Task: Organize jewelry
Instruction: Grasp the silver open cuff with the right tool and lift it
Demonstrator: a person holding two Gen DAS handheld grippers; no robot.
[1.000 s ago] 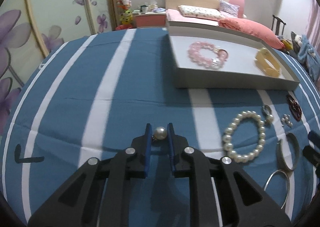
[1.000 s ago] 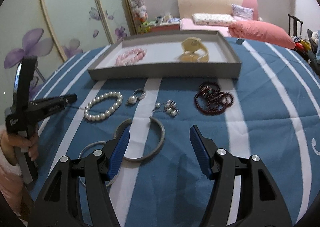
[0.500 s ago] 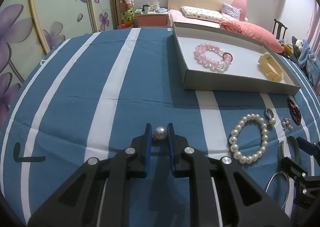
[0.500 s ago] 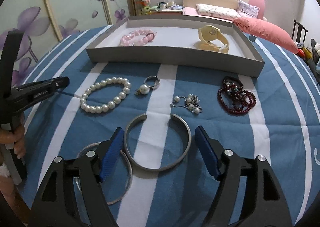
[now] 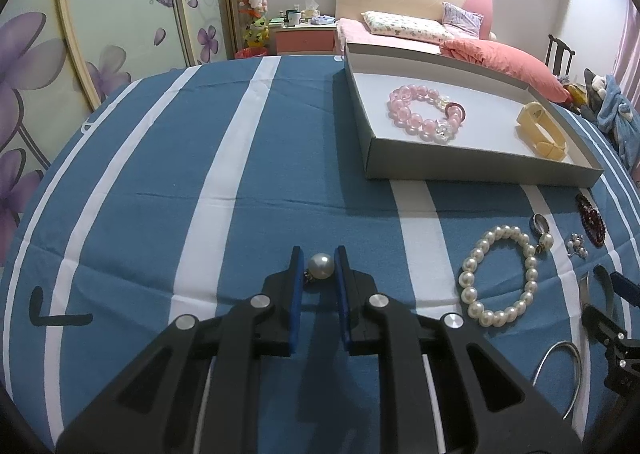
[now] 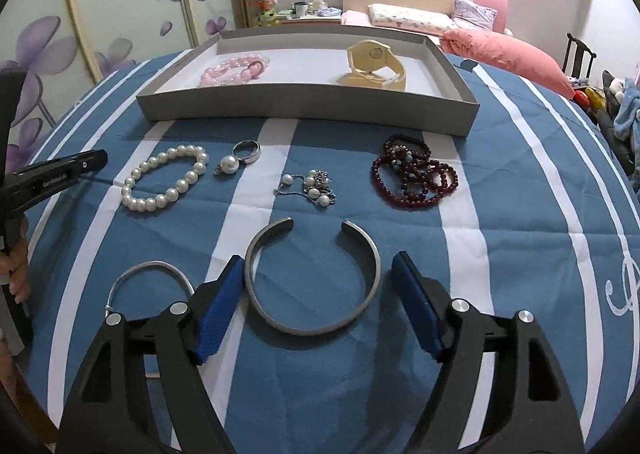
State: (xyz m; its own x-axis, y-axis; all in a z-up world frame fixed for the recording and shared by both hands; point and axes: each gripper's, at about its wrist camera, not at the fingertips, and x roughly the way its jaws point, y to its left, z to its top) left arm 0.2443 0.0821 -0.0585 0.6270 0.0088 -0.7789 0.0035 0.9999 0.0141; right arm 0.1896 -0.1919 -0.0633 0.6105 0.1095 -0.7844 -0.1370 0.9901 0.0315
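My left gripper is shut on a pearl earring and holds it above the striped cloth, left of the grey tray. The tray holds a pink bead bracelet and a cream watch. My right gripper is open, its fingers on either side of a silver cuff bangle lying on the cloth. Beyond it lie a pearl bracelet, a pearl ring, small pearl earrings and a dark red bead bracelet.
A thin silver hoop bangle lies left of the right gripper. The tray stands at the far side of the cloth. A bed with pillows and a sliding wardrobe stand behind the table.
The right gripper has moved forward and down, so the cuff bangle now lies between its open fingers. The left gripper keeps hold of the pearl earring and has shifted slightly.
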